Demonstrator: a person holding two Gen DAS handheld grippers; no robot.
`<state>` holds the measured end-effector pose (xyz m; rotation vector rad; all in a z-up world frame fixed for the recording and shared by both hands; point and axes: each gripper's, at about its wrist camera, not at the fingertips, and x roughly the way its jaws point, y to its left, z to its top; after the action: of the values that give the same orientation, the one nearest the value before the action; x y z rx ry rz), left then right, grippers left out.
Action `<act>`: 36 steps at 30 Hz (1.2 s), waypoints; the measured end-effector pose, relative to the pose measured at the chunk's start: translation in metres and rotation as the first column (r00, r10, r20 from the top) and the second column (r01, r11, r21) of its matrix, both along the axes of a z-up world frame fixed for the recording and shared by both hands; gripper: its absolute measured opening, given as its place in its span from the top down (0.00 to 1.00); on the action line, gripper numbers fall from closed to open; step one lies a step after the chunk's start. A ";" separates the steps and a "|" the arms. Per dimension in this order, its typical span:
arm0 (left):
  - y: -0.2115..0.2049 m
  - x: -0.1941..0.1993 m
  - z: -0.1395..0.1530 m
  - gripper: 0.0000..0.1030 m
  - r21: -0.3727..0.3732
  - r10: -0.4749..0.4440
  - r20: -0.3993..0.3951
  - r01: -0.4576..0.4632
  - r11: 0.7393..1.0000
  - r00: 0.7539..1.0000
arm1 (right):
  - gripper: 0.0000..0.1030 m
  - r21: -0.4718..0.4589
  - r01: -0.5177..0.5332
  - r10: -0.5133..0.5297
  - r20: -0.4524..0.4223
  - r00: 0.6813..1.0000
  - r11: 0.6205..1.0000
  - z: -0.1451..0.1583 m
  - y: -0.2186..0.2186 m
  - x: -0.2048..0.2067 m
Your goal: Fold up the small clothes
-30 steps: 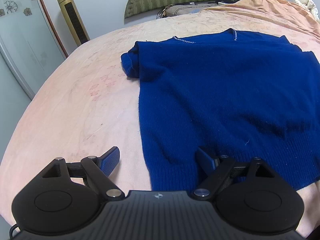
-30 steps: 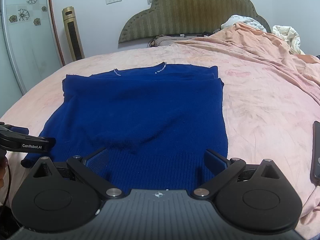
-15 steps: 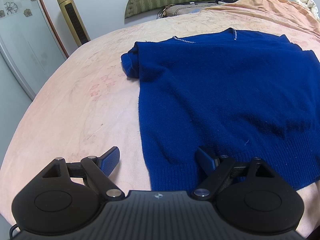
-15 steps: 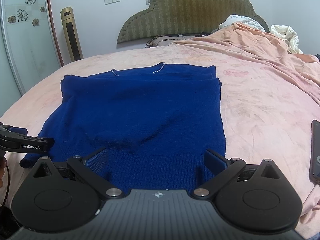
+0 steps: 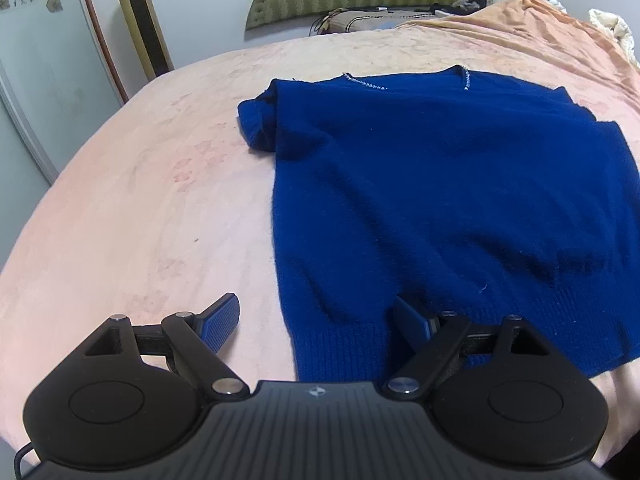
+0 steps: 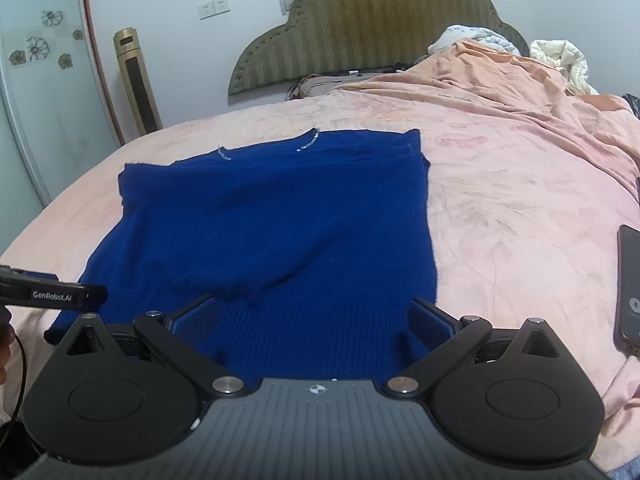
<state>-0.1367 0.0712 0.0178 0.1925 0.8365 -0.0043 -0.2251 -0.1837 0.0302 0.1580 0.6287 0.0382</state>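
Nothing has really moved since the earlier frames: both grippers hover where they were, and the deep blue knitted sweater [image 5: 460,208] lies as before, sleeves folded in, spread flat on the pale pink bed cover [image 5: 152,208]. In the left wrist view the left gripper [image 5: 320,318] stands with its fingers spread wide and gripping nothing; the finger at 7 o'clock hangs over bare bed cover, the one at 5 o'clock over the ribbed hem, with the sweater's left bottom corner between them. The garment fills the picture from the centre toward 3 o'clock, its beaded neckline up near 12 o'clock. In the right wrist view the right gripper [image 6: 314,318] is likewise wide apart and empty, both blue-padded fingers over the ribbed hem, the sweater [image 6: 280,220] stretching from the centre toward 11 o'clock. The black tip of the left gripper, lettered in white, pokes in at 9 o'clock beside the hem's far corner. A dark flat phone [image 6: 629,288] lies on the cover at 3 o'clock, well apart from the sweater. A padded olive-green headboard [image 6: 380,28] rises at 12 o'clock, and a tall gold tower fan [image 6: 136,80] stands at 10 o'clock against the wall.
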 end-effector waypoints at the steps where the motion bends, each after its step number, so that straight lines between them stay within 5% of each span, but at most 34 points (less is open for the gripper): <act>1: -0.001 0.000 0.000 0.18 0.007 0.001 0.000 -0.001 1.000 1.000 | 0.00 -0.004 -0.006 0.006 -0.003 1.000 1.000 0.000 0.002 0.001; 19: -0.003 0.002 -0.001 0.18 0.008 -0.003 -0.021 0.003 1.000 1.000 | 0.00 -0.006 0.006 -0.006 -0.018 1.000 1.000 -0.003 0.003 0.001; 22: 0.009 0.003 0.001 0.18 -0.049 -0.023 -0.047 0.021 0.999 0.999 | 0.00 -0.006 0.004 -0.004 -0.022 1.000 1.000 -0.002 0.002 0.001; 27: 0.050 0.004 0.006 0.18 -0.247 -0.021 -0.108 -0.007 0.969 0.994 | 0.00 -0.030 0.024 -0.024 -0.011 1.000 0.999 -0.002 -0.007 -0.002; 36: 0.062 -0.005 -0.001 0.18 -0.390 -0.116 -0.117 0.062 0.919 0.986 | 0.00 0.013 0.143 -0.142 -0.026 0.989 0.990 -0.011 -0.046 -0.014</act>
<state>-0.1417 0.1331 0.0167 -0.1439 0.9468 -0.2697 -0.2390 -0.2298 0.0195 0.2178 0.6406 -0.0973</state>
